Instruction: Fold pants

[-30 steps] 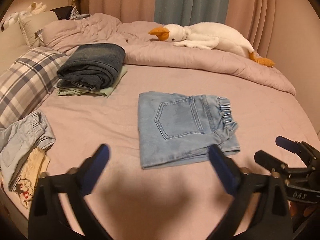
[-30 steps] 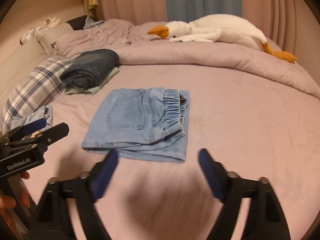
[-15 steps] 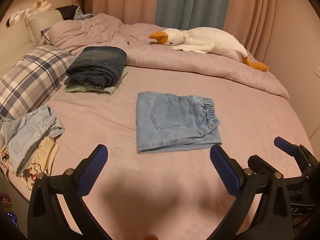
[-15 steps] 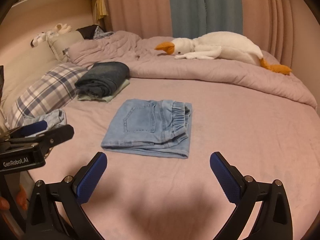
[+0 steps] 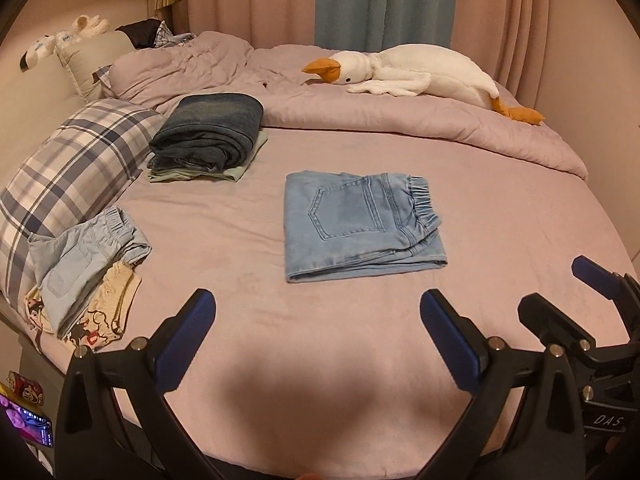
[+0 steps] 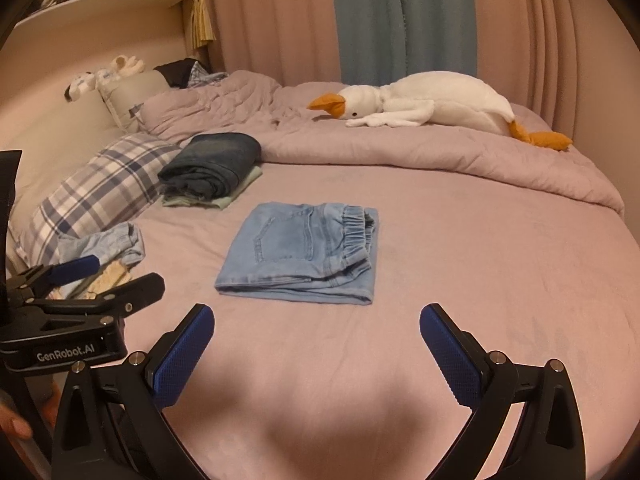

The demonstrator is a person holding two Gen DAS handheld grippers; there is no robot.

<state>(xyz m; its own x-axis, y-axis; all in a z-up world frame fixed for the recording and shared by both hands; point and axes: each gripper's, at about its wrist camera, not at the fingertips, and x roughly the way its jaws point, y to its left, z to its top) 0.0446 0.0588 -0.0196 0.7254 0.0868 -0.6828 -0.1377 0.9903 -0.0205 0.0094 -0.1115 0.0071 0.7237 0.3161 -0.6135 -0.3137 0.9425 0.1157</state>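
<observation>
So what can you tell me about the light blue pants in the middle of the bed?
The light blue pants look like soft, faded denim. They are folded into a neat, flat rectangle, several layers thick at the near edge. A back pocket faces up, and the scrunchy elastic waistband sits on the right side. They lie alone on the pinkish bed sheet, apart from the other clothes. Nothing else touches them; both tools are open and away from them.

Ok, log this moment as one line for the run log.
light blue pants: folded, flat on bed | left gripper: open, empty | right gripper: open, empty | both short of pants
</observation>
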